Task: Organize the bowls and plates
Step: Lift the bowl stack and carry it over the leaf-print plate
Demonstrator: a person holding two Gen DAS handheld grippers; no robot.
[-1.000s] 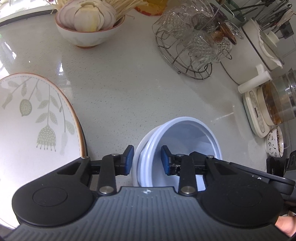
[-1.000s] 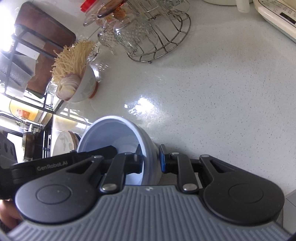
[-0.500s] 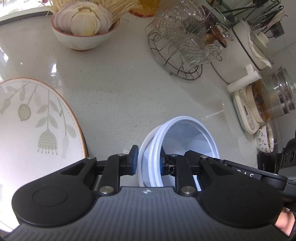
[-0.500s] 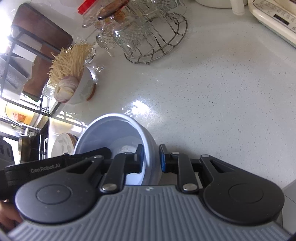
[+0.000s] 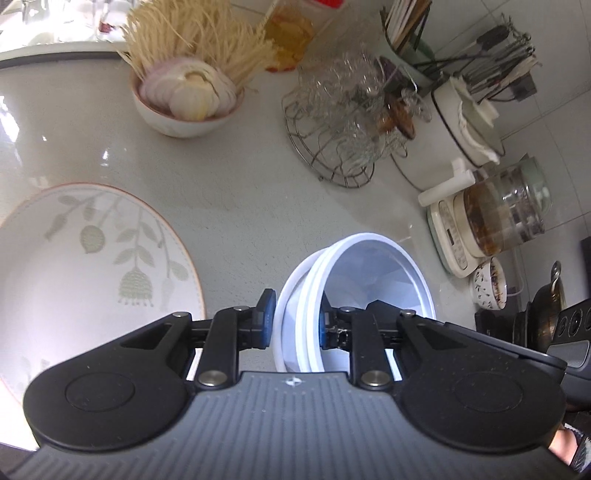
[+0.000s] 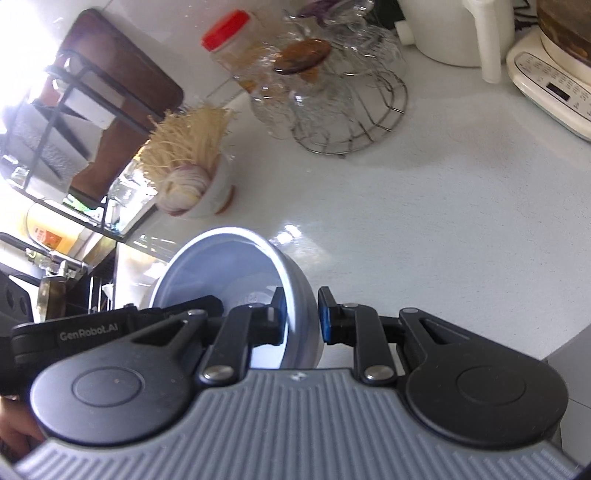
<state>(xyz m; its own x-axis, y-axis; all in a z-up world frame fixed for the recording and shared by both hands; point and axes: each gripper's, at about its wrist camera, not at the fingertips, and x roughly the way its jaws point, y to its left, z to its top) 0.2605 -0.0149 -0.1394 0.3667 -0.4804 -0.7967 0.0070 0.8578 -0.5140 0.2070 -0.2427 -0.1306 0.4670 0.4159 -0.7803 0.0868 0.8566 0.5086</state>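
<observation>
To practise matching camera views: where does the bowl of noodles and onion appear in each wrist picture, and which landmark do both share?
Left wrist: the noodle bowl sits at upper left.
Right wrist: the noodle bowl sits left of centre, tilted.
Shared landmark: the wire rack of glasses, to the bowl's right in both.

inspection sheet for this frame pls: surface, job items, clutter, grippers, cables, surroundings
Surface: pale speckled countertop, glossy with glare patches.
Job's things: stack of white bowls gripped on opposite rim walls by both grippers; large leaf-patterned plate lying flat to its left.
Clutter: bowl of onion and dried noodles; wire rack of glass cups; red-lidded jar; small patterned bowl.
Grippers: left gripper shut on the stack's rim; right gripper shut on the opposite rim wall.
Cables: thin white cord near the small patterned bowl; nothing else seen.
Surroundings: glass kettle on a cream base; white pot; utensil holder; black shelf frame.
</observation>
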